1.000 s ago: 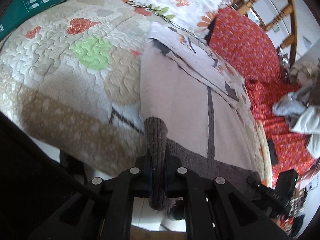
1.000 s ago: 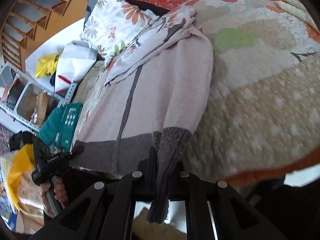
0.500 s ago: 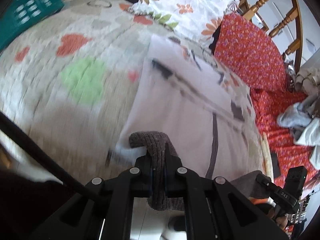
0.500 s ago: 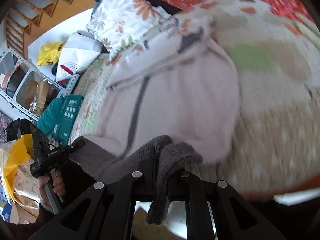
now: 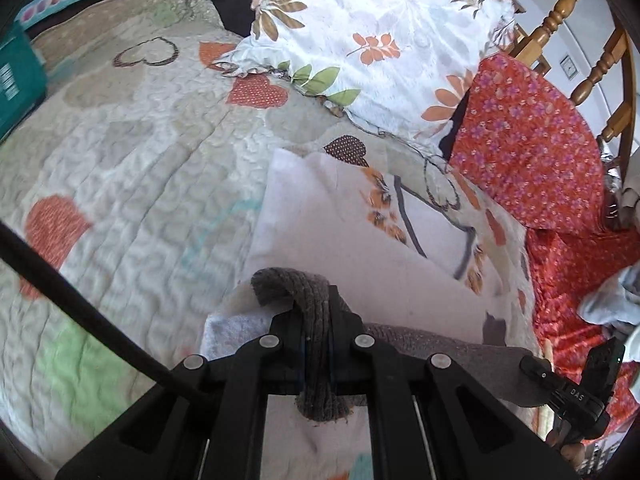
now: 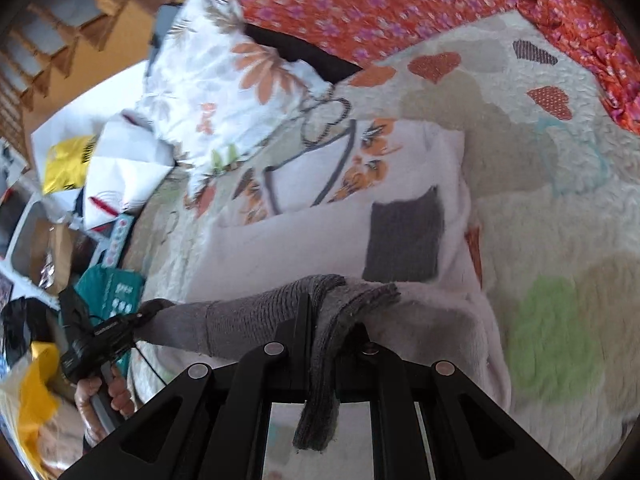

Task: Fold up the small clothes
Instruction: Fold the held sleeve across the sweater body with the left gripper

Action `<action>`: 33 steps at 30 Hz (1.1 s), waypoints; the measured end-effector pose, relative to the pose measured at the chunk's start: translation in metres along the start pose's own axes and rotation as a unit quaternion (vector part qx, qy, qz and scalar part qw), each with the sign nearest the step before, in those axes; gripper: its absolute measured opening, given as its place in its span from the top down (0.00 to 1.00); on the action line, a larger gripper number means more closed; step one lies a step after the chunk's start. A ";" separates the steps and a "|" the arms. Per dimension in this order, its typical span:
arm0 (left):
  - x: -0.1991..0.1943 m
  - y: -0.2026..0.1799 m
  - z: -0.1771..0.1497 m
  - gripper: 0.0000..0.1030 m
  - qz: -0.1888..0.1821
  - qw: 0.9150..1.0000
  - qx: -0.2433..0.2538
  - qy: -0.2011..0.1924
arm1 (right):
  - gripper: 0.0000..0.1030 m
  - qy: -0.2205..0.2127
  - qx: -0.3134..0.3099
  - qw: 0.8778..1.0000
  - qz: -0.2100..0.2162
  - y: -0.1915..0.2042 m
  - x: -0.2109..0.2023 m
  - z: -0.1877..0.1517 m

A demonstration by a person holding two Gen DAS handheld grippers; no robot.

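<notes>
A pale pink knit sweater [image 5: 344,240] with a grey ribbed hem [image 5: 316,292] lies on the quilted bed. My left gripper [image 5: 318,320] is shut on one corner of that hem and holds it lifted over the sweater's body. In the right wrist view my right gripper [image 6: 326,312] is shut on the hem's other corner [image 6: 280,312]; the hem stretches left toward the other gripper. The sweater [image 6: 304,240] is doubled over, with a grey cuff [image 6: 404,240] and a flower-printed part [image 6: 360,160] showing beyond the fold.
A quilt with hearts [image 5: 132,176] covers the bed. A floral pillow [image 5: 380,40] and a red flowered cloth [image 5: 528,144] lie at the far side, wooden chair rails [image 5: 560,12] behind. A teal box [image 5: 16,76] sits at the left edge. Bags and shelves [image 6: 80,168] crowd the floor.
Both grippers carried the grey hem forward over the sweater toward its collar end, so the lower half now folds over the upper half. Both grips stayed shut.
</notes>
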State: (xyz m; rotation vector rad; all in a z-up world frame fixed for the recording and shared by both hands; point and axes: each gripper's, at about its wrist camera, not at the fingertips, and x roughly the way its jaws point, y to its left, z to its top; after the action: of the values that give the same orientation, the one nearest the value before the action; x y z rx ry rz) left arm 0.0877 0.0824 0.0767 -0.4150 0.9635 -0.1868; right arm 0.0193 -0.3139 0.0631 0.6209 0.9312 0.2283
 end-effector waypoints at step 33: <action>0.034 -0.008 0.017 0.25 0.089 0.994 0.012 -0.057 | 0.48 -0.154 -0.100 0.972 -0.147 0.001 0.023 0.040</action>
State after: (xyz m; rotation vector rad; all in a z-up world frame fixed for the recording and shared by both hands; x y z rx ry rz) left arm 0.1212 0.0679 0.0634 -0.3131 0.8803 -0.0120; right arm 0.0651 -0.3191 0.0661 0.3145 0.6775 -0.0401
